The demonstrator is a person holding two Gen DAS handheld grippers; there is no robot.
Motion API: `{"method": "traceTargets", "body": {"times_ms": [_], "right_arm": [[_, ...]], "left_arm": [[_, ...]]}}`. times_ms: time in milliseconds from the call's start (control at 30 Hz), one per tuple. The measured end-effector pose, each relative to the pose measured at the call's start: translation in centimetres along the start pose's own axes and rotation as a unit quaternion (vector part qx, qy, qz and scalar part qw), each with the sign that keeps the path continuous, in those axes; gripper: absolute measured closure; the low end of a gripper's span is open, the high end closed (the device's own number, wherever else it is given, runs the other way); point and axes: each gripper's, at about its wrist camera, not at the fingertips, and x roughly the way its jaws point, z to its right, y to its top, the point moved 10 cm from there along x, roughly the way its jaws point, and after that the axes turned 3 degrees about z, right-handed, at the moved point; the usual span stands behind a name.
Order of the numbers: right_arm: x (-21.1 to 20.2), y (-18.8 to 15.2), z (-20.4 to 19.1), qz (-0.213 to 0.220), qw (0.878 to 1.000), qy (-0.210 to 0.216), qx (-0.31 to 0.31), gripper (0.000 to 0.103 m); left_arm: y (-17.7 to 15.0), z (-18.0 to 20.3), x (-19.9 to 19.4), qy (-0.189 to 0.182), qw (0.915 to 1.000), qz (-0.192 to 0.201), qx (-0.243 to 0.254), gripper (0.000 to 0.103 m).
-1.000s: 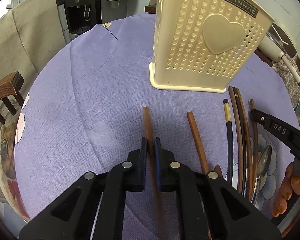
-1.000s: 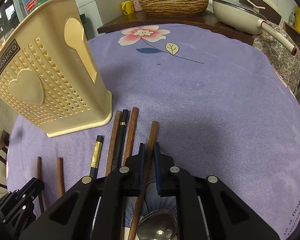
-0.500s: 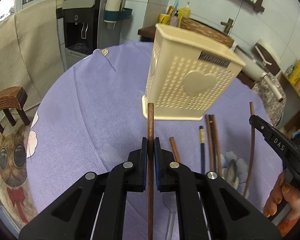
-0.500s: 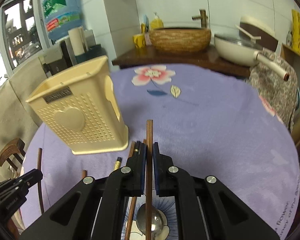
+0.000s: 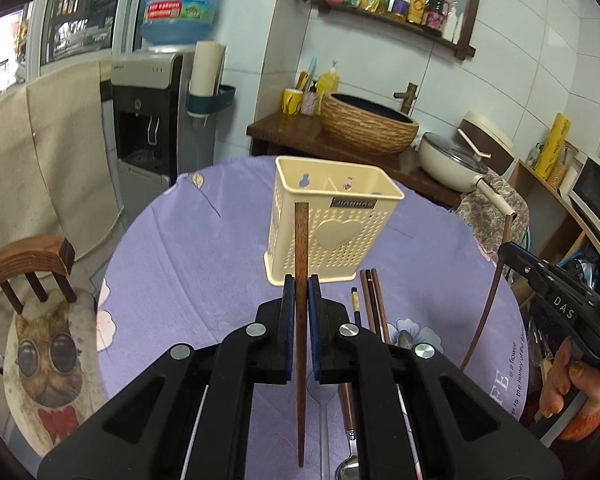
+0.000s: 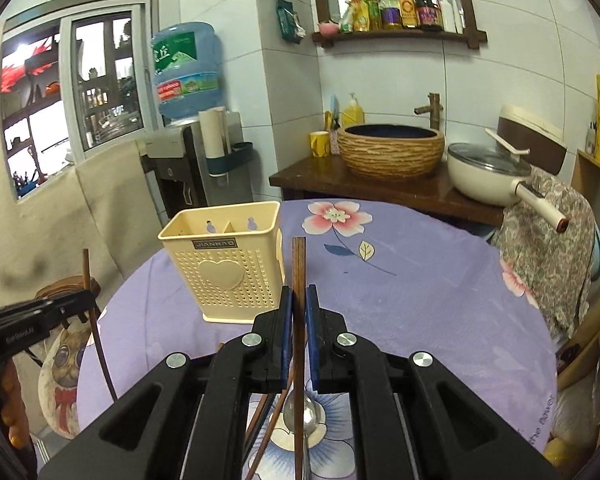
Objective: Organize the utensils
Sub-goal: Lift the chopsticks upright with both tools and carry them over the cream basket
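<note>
A tiled kitchen corner with a water dispenser [image 5: 148, 120] and woven basin [image 6: 390, 150] backs a round surface under a lilac flowered cloth [image 6: 420, 288]. On it stands a cream perforated plastic utensil holder [image 5: 332, 224]. The left claw [image 5: 300, 304] is clamped on a dark wooden chopstick [image 5: 301, 248], held above the cloth; the right claw [image 6: 299, 308] is clamped on another brown wooden chopstick [image 6: 299, 264]. More chopsticks [image 5: 374, 300] and a steel spoon [image 6: 306, 412] lie near the holder's base.

Beyond the far edge of the purple-clothed bench [image 6: 440, 300], a woven basin [image 6: 390, 150] and a cream lidded pan [image 6: 490, 174] sit on a dark wooden counter [image 6: 380, 190]. A water dispenser [image 5: 148, 120] stands left of it, bottles on a wall shelf [image 6: 396, 36] above.
</note>
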Motion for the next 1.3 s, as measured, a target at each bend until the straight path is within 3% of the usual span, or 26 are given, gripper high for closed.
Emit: {"method": "traceTargets", "body": {"times_ms": [333, 733, 867, 1100, 1300], "right_arm": [[-2.3, 1.7, 0.7, 0.006, 1.000, 0.023, 0.006, 0.096], [-3.1, 4.7, -1.3, 0.015, 0.998, 0.053, -0.006, 0.096], [-3.6, 8.0, -2.3, 0.032, 0.997, 0.066, -0.004, 0.096], [-3.7, 16.5, -4.3, 0.094, 0.993, 0.067, 0.001, 0.096], [-1.7, 21.6, -4.7, 0.135, 0.990, 0.041, 0.013, 0.096]], "left_arm": [[2.0, -0.2, -1.8, -0.003, 0.9998, 0.018, 0.004, 0.096], [5.2, 0.3, -3.0, -0.025, 0.9991, 0.031, 0.011, 0.097], [8.5, 0.9, -4.1, -0.036, 0.9981, 0.046, 0.018, 0.096], [17.3, 2.6, -5.4, -0.031, 0.9948, 0.094, 0.022, 0.096], [24.0, 2.8, -4.8, 0.003, 0.9902, 0.139, 0.006, 0.096]]}}
